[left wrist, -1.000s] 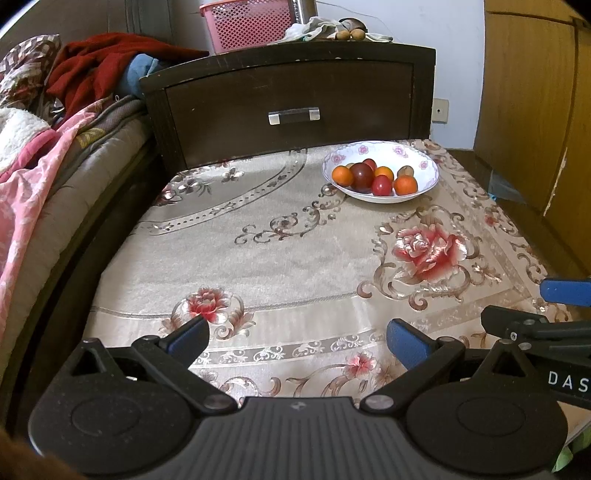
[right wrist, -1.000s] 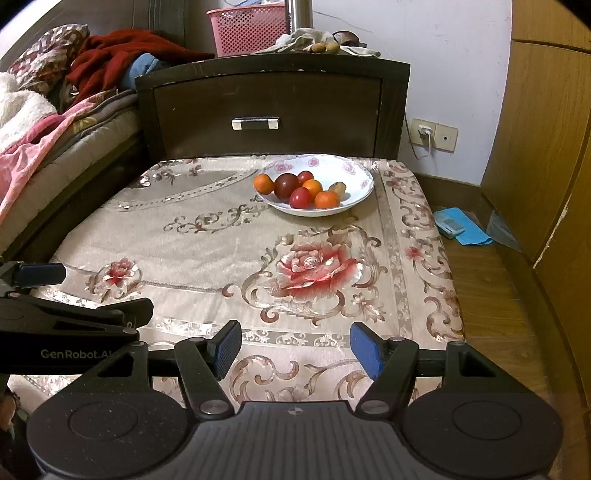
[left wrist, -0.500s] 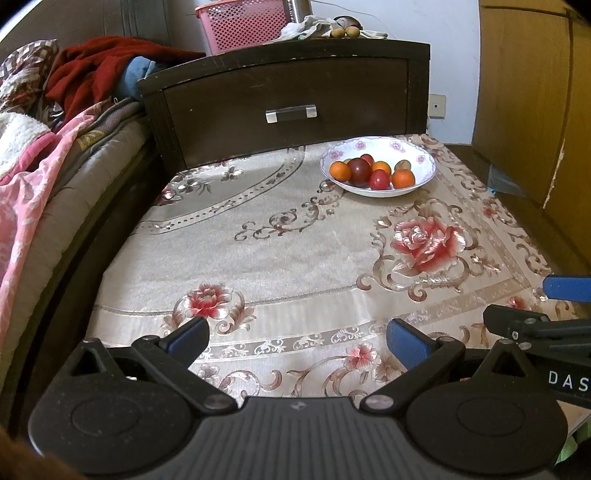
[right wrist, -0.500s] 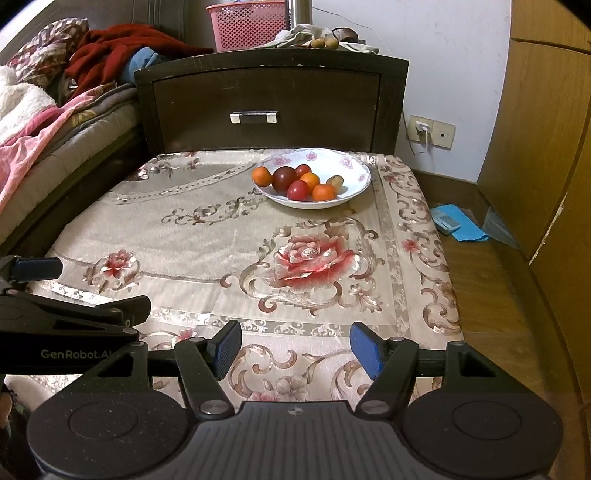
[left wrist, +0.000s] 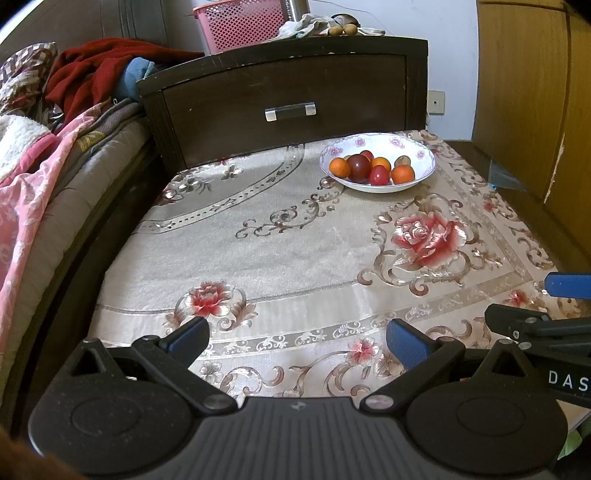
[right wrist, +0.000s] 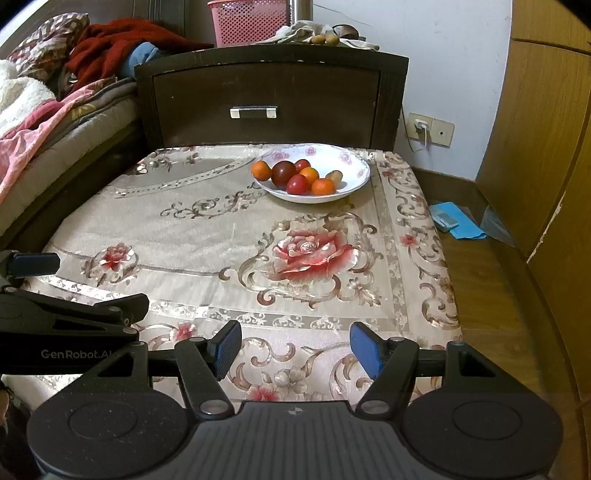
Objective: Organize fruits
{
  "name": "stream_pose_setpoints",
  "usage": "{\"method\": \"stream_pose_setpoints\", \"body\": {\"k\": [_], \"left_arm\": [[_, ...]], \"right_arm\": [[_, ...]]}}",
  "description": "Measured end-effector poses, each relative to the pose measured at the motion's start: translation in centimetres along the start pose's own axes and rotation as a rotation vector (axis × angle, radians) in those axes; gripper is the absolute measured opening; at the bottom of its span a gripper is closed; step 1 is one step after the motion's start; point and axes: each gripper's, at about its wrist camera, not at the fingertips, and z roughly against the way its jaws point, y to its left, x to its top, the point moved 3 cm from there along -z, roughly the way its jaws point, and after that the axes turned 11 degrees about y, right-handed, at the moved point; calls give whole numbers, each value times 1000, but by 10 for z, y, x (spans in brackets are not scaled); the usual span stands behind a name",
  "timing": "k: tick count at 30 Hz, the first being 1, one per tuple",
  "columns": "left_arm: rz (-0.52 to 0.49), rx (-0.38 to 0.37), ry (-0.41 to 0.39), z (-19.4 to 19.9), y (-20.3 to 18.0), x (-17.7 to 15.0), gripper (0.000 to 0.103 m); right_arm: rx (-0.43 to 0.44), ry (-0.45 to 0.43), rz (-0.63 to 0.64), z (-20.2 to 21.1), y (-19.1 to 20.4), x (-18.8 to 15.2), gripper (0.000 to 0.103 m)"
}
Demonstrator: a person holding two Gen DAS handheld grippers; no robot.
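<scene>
**Fruit bowl on cloth-covered worktop, both grippers empty**

Item 1. Bowl [left wrist: 424, 162] [right wrist: 354, 173]: white, shallow, pink flower print on the rim. Stands at the far right of the worktop, just in front of the dark wooden nightstand [left wrist: 284, 92] [right wrist: 266, 88].

Item 2. Fruits [left wrist: 373, 168] [right wrist: 299, 176]: all inside the bowl, bunched toward its left half. Three orange pieces, one large dark red piece, two smaller bright red ones, one brownish piece at the back right.

Item 3. Floral tablecloth [left wrist: 280, 251] [right wrist: 207, 236]: beige with red roses, covering the worktop.

Item 4. Left gripper [left wrist: 295, 338]: jaws wide apart, nothing between them, over the near edge of the cloth, well apart from the bowl.

Item 5. Right gripper [right wrist: 295, 345]: jaws wide apart, holding nothing, beside the left one at the near edge.

Item 6. Surroundings: bed [left wrist: 55, 206] with pink bedding at left; pink basket [left wrist: 240, 22] [right wrist: 251, 20] on the nightstand; blue cloth [right wrist: 458, 223] on the floor at right.
</scene>
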Motion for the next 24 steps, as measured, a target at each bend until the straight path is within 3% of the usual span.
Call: {"method": "stream_pose_setpoints", "body": {"k": [24], "left_arm": [[-8, 7, 2, 0, 0, -3, 103]], "right_arm": [[-3, 5, 2, -1, 1, -2, 60]]}}
